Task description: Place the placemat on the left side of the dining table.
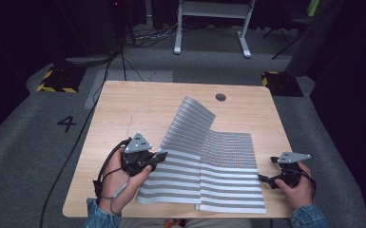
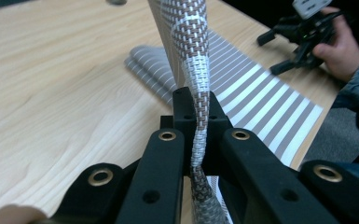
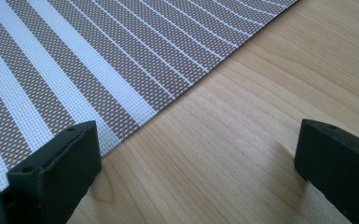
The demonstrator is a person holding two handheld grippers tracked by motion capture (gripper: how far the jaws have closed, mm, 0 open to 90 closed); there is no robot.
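High view: pale wooden table [image 1: 123,109] on grey carpet [image 1: 24,142], left gripper [image 1: 161,156] jaws clenched on striped placemat [image 1: 228,171], right gripper [image 1: 266,172] jaws released

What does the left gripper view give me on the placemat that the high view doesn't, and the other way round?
Left gripper view: the striped placemat pinched edge-on between the left gripper jaws, which are shut on it.
High view: the mat's whole layout, its left part lifted and curling over the flat right part, a round hole in the table, and the floor mark 4.
Both: the right gripper hovering beside the mat's right edge, off the mat.
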